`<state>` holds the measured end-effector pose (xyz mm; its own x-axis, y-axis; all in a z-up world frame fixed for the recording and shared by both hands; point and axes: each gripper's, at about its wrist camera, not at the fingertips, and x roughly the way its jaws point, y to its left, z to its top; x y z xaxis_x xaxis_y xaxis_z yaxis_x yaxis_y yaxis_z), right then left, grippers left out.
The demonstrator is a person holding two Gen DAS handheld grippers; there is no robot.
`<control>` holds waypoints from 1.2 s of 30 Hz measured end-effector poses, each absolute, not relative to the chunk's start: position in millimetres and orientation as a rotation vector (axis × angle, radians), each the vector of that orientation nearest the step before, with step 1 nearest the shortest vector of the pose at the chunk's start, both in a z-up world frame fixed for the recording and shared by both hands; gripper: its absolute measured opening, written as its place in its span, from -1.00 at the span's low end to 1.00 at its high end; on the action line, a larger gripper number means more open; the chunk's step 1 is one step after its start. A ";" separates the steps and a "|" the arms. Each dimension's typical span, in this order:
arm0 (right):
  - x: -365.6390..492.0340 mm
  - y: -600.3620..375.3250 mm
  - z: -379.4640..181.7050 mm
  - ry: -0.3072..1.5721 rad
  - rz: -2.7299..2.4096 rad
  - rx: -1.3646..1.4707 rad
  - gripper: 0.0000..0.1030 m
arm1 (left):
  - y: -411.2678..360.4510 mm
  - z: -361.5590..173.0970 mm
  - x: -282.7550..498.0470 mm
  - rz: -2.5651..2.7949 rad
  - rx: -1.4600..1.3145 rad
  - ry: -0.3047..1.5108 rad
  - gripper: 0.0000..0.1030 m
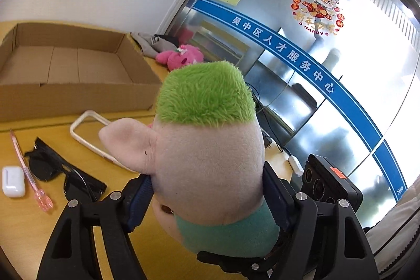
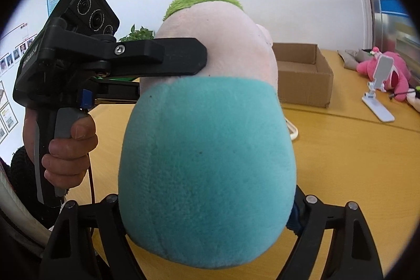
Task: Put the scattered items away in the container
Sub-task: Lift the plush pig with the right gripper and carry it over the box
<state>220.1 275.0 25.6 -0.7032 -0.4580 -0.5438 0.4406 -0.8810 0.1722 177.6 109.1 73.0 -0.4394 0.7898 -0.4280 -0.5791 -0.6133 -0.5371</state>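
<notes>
Left wrist view: left gripper clamped on the plush pig, blue pads pressing both sides of the pale head just above the teal collar. Toy held above the yellow table, green tuft up. Cardboard box sits ahead to the left, open and apparently holding nothing. Between toy and box: white phone bumper, black sunglasses, pink pen, white earbud case. Pink plush lies beyond the box, by the glass wall.

Right wrist view: right gripper closes around the toy's teal body low down; fingertips hidden behind the plush, contact itself unclear. The left gripper's finger presses the head from the left. Box behind the toy, phone stand and pink plush off right.

Judgement: carry step. Keep both grips steady, lift high enough to clear the near box wall and the loose items, lower inside before releasing.
</notes>
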 end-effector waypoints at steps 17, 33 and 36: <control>85.2 211.3 194.1 0.164 -2.499 0.395 0.62 | 33.9 270.5 80.2 2.320 -0.531 -0.175 0.56; -110.7 148.7 257.2 0.087 -2.401 0.546 0.61 | -29.9 338.4 -94.0 2.463 -0.673 -0.129 0.56; -140.5 137.1 240.1 0.050 -2.402 0.622 0.60 | -39.8 320.9 -123.4 2.465 -0.731 -0.148 0.56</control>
<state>-140.5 137.2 240.1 -0.6774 -0.5845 -0.4467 0.6025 -0.7892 0.1189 -123.4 -39.8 320.9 -0.6954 0.5435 -0.4701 -0.4832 -0.8379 -0.2539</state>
